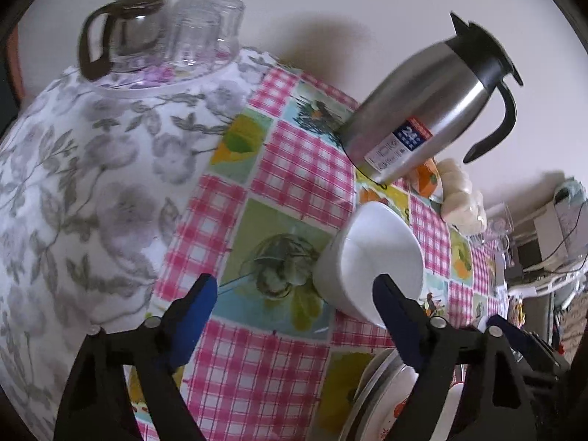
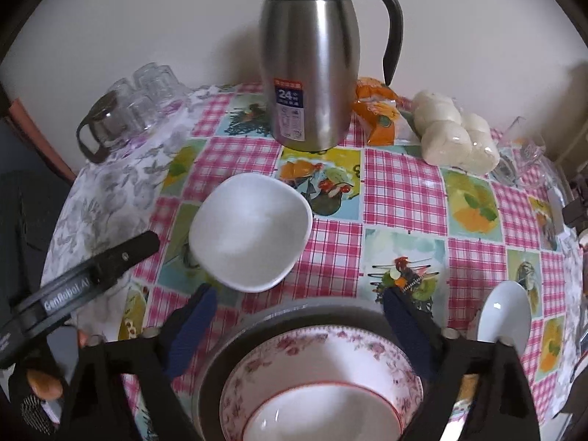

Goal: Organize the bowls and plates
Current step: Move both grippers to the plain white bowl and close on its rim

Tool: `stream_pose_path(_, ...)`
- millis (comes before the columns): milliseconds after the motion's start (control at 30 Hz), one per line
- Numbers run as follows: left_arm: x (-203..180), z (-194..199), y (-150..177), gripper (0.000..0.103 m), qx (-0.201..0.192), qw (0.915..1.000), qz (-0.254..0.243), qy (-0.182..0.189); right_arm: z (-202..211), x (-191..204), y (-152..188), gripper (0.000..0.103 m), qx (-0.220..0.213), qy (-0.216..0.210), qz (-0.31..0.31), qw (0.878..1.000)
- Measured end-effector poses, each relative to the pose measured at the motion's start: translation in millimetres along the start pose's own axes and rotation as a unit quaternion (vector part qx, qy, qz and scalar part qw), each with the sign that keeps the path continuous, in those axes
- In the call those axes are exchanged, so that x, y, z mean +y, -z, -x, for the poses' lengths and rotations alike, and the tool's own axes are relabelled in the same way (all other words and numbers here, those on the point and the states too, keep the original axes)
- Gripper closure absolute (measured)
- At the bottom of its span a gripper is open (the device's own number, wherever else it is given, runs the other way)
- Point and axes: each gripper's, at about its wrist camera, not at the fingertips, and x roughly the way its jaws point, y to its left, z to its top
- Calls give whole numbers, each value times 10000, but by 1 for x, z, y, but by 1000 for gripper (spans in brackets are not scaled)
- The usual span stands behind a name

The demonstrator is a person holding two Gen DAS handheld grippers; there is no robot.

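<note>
The left tongs (image 1: 294, 308) are wide open and hold nothing; their blue tips sit on each side of a bare bit of the cloth (image 1: 279, 139), with the white bowl (image 1: 367, 261) close by the right tip, though I cannot tell if they touch. The right tongs (image 2: 299, 316) are open too and hold nothing. They hang over the stack (image 2: 316, 378) at the near edge of the table, likely so they can come down on its rim. The stack has a dull grey metal plate at the bottom, a plate with small pink flowers around its rim on top of that, and a smooth bowl with a thin red line inside. Stacking them this way saves room, so the white bowl may go there next. That bowl is thick, shiny and a bit squarish, not quite round. It stands alone and the right way up between the stack and the jug (image 2: 310, 66), so both tongs can get at it. The jug is tall shiny steel with a black lid and handle. A small white dish (image 2: 505, 316) lies to the right of the stack. The cloth is slick, with pink checks and fruit pictures. Further back are soft white buns (image 2: 455, 136) in a clear bag and clear glasses (image 2: 147, 92) turned upside down, maybe to keep dust out.
</note>
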Motion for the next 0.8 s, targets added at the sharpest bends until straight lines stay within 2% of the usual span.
stream_pose_path(100,-8,-12,-6,18,177,9998,-103,47,-12,1,-9,26,131,59,-14,9999)
stream_pose_path(167,-11,-21,-9,18,294,9995,-88,-66,-22,2,-14,36,227,165,-6,9996)
stream_pose_path(400,-15,-45,-11,18,480,9984,-114,-291,-56,9,-21,38,585,339,-4,9977)
stream_pose_path(467,-16,-50,-11,19,504,9981,-141,-331,-66,10,-22,47,702,392,-43,9968)
stream_pose_path(533,-17,-55,-12,28,543,9979,-168,-297,-74,10,-23,52,806,383,-70,9960)
stream_pose_path(667,-19,-63,-13,34,610,9971,-280,-369,-87,9,-23,56,946,363,-116,9948)
stream_pose_path(800,-22,-74,-13,51,741,9964,-283,-311,-97,4,-25,64,1109,262,-252,9932)
